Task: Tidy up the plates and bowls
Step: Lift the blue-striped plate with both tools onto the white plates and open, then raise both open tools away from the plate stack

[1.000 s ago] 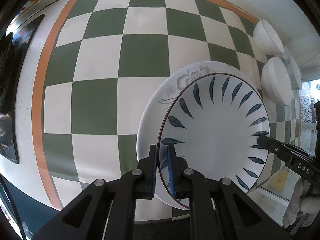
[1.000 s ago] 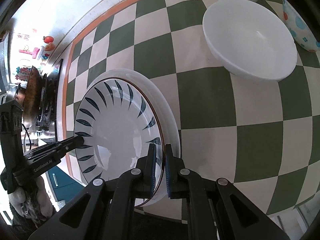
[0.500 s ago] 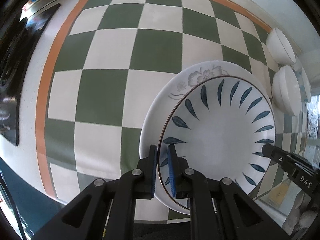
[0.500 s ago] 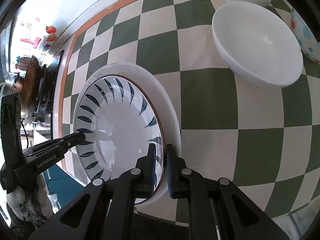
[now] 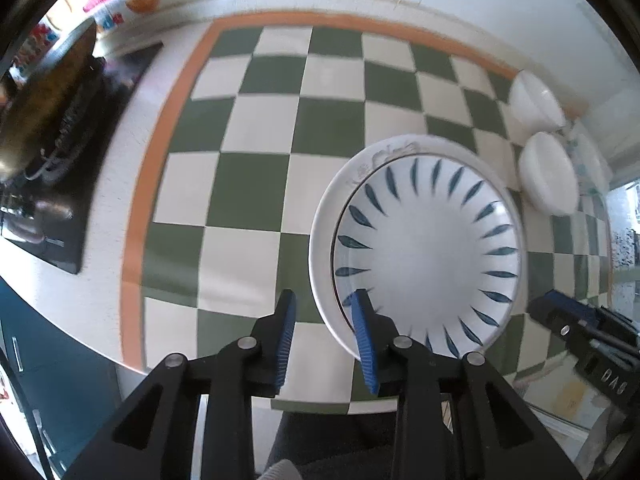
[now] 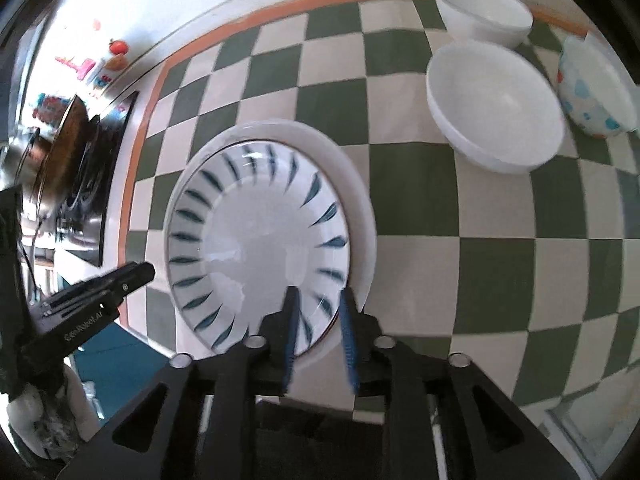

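So the blue-leaf plate (image 5: 428, 256) is sitting stacked inside the bigger white floral plate (image 5: 326, 216) on the green-and-white checked mat (image 5: 256, 128); both grippers have just been opening and neither has anything clamped now; left gripper (image 5: 324, 300) has its blue pads spread apart near the stack's edge, nothing pinched between them; right gripper (image 6: 318, 298) is the same deal on the opposite edge, pads apart and hanging above the rim; two plain white bowls (image 6: 494, 108) sit side by side further along the mat, with a spotted bowl (image 6: 592, 92) just beside them; a stove (image 5: 44, 132) is off past the mat's orange border.
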### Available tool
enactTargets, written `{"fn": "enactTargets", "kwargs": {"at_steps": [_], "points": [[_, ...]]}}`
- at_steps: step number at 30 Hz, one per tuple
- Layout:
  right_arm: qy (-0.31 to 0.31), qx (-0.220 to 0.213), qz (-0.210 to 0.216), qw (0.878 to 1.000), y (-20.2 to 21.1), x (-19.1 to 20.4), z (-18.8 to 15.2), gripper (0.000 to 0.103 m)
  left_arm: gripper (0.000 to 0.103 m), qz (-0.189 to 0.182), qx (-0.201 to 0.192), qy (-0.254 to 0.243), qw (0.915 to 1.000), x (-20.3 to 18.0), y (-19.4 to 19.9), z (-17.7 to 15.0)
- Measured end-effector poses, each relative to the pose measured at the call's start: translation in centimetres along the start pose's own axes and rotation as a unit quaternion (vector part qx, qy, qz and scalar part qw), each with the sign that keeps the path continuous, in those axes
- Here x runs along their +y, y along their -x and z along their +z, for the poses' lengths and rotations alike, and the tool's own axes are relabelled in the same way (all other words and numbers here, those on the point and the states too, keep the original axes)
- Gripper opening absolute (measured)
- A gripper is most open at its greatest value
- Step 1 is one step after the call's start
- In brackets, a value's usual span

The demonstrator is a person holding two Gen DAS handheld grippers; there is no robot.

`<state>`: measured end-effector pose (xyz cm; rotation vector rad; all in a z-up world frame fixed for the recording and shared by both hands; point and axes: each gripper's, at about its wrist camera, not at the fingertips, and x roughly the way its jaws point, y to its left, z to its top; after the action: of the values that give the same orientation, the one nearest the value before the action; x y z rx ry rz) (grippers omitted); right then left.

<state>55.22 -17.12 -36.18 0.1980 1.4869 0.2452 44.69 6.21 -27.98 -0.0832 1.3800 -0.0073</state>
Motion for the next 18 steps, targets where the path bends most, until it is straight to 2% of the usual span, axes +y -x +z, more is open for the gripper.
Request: {"fn": "enactTargets", "kwargs": {"at_steps": [2,4,5,6,7,9,13,18], "points": [[0.006,-0.010,-0.005,1.000,1.2,1.0,-1.3,0.036,0.034,0.003,-0.021,-0.011,0.9997,0.0,2.0,-0.7],[0.010,-0.024,-0.013,1.000,2.7,2.1,-2.6,0.041,0.049,0.008,-0.043,-0.022,0.9988,-0.3,3.7,-1.3],[0.012,-0.031,-0.015,0.999,3.4,2.5,-3.0,0.043,0.060,0.006,-0.053,-0.027,0.9982,0.0,4.5,-1.1],[0.014,-0.039,-0.017,0.999,4.1,2.9,-3.5,0.050,0.069,0.004,-0.062,-0.031,0.9976,-0.3,5.1,-1.1],[0.017,-0.049,-0.023,0.998,4.9,3.4,-4.0,0.059,0.072,0.004,-0.070,-0.036,0.9969,-0.4,5.8,-1.3],[0.022,-0.069,-0.036,0.997,6.6,4.3,-5.0,0.068,0.082,0.006,-0.087,-0.048,0.9950,-0.5,7.3,-1.9],[0.018,-0.090,-0.044,0.995,9.0,5.2,-6.2,0.082,0.084,-0.004,-0.108,-0.056,0.9925,-0.5,9.2,-2.5],[0.005,-0.116,-0.050,0.992,11.9,5.9,-7.8,0.087,0.085,-0.021,-0.118,-0.065,0.9907,-0.6,11.2,-3.6]]}}
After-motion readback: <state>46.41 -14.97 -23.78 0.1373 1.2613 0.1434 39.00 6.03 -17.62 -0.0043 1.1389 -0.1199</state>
